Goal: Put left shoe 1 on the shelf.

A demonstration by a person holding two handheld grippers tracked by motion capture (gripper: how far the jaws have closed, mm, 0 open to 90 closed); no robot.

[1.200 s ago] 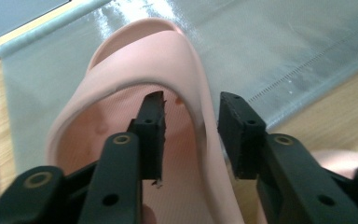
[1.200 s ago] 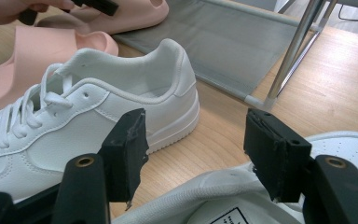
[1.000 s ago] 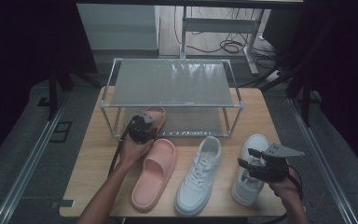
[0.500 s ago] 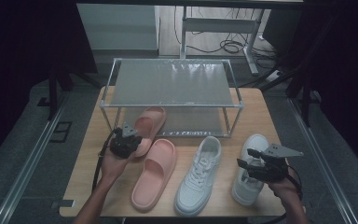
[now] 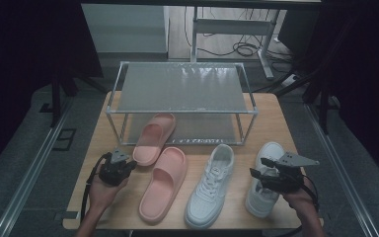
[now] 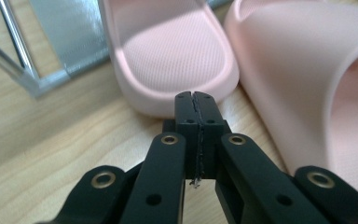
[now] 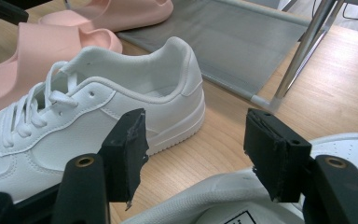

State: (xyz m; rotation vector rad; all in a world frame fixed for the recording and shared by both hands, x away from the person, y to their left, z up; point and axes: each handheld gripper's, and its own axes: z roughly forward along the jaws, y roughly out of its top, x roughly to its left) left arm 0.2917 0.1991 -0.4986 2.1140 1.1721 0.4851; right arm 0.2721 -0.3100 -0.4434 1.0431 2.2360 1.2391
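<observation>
One pink slipper [image 5: 153, 137] lies with its toe on the rack's lower shelf and its heel [image 6: 168, 56] on the table. A second pink slipper [image 5: 163, 183] lies beside it, nearer the front. My left gripper [image 5: 131, 166] is shut and empty, its tips [image 6: 196, 99] just short of the first slipper's heel. Two white sneakers sit to the right: the left one [image 5: 210, 186] and the right one [image 5: 262, 183]. My right gripper [image 5: 257, 169] hovers open over the right sneaker [image 7: 214, 200], with nothing between its jaws [image 7: 193, 140], facing the other sneaker [image 7: 121, 102].
A metal rack [image 5: 182, 111] with two mesh shelves stands at the back of the wooden table [image 5: 276, 123]. Its upper shelf is bare. Bare wood lies left of the slippers and right of the rack. Cables trail on the floor behind.
My left gripper let go of the pink slipper at the rack, shut, and drew back toward the table's front left. The slipper stays partly on the lower shelf. The right gripper kept still.
</observation>
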